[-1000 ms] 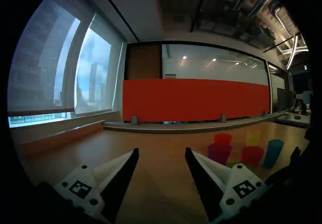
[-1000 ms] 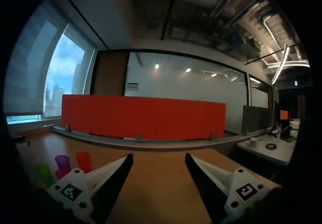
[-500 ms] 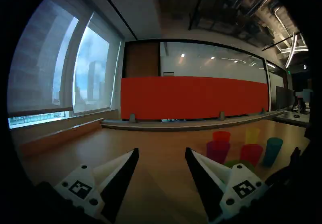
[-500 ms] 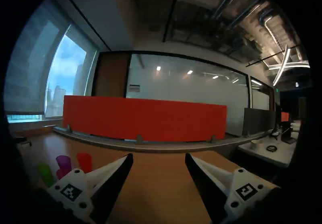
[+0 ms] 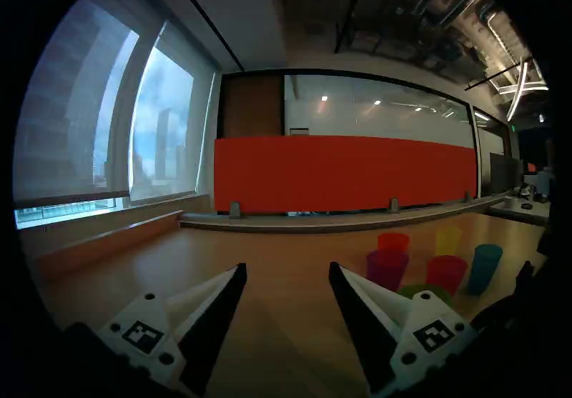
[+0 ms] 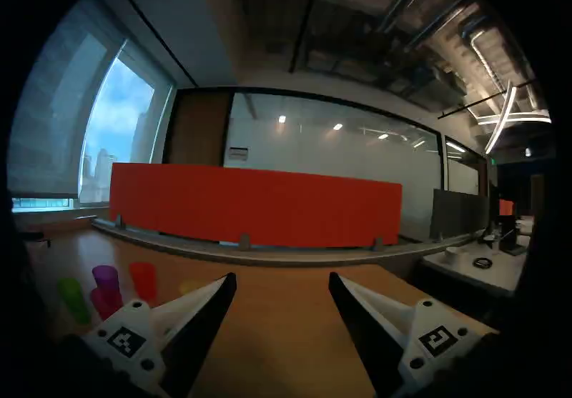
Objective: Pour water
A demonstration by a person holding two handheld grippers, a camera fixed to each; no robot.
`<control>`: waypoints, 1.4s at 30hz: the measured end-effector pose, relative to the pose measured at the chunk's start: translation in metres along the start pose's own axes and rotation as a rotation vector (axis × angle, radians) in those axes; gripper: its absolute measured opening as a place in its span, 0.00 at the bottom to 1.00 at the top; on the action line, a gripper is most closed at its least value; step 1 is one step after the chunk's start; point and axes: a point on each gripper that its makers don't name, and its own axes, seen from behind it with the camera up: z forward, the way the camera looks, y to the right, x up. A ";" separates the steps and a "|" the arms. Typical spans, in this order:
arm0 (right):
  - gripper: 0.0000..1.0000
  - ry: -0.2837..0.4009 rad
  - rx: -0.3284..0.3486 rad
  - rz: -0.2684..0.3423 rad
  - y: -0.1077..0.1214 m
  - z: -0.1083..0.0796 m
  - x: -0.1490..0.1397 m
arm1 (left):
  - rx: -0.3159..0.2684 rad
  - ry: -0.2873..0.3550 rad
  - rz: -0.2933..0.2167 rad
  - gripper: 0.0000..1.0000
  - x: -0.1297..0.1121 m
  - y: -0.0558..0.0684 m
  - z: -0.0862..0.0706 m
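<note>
Several coloured plastic cups stand grouped on the wooden table. In the left gripper view they sit to the right of my left gripper (image 5: 286, 273): a purple cup (image 5: 387, 268), a red cup (image 5: 393, 241), a pink cup (image 5: 446, 271), a yellow cup (image 5: 448, 239), a teal cup (image 5: 485, 267) and a green cup (image 5: 419, 292) behind the right finger. In the right gripper view a green cup (image 6: 74, 299), a purple cup (image 6: 106, 277), a pink cup (image 6: 106, 300) and a red cup (image 6: 144, 280) stand left of my right gripper (image 6: 282, 280). Both grippers are open and hold nothing.
A long red divider panel (image 5: 343, 174) runs along the table's far edge (image 5: 322, 224). Big windows (image 5: 107, 141) are on the left. Another desk (image 6: 475, 262) with small items stands off to the right, past the table's right edge.
The right gripper view has turned slightly, so the cups now sit a little higher and a faint yellow cup appears by the left finger. The left gripper has hardly moved.
</note>
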 end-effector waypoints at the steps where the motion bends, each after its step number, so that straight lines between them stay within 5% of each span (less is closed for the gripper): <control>1: 1.00 0.002 0.009 -0.001 -0.002 0.001 -0.003 | 0.000 0.000 0.000 0.85 0.000 0.000 0.000; 21: 1.00 -0.020 0.031 0.037 -0.005 0.014 -0.055 | 0.000 0.000 0.000 0.85 0.000 0.000 -0.001; 42: 1.00 -0.049 0.021 0.080 0.002 0.019 -0.075 | 0.000 0.000 0.000 0.85 0.000 0.001 0.000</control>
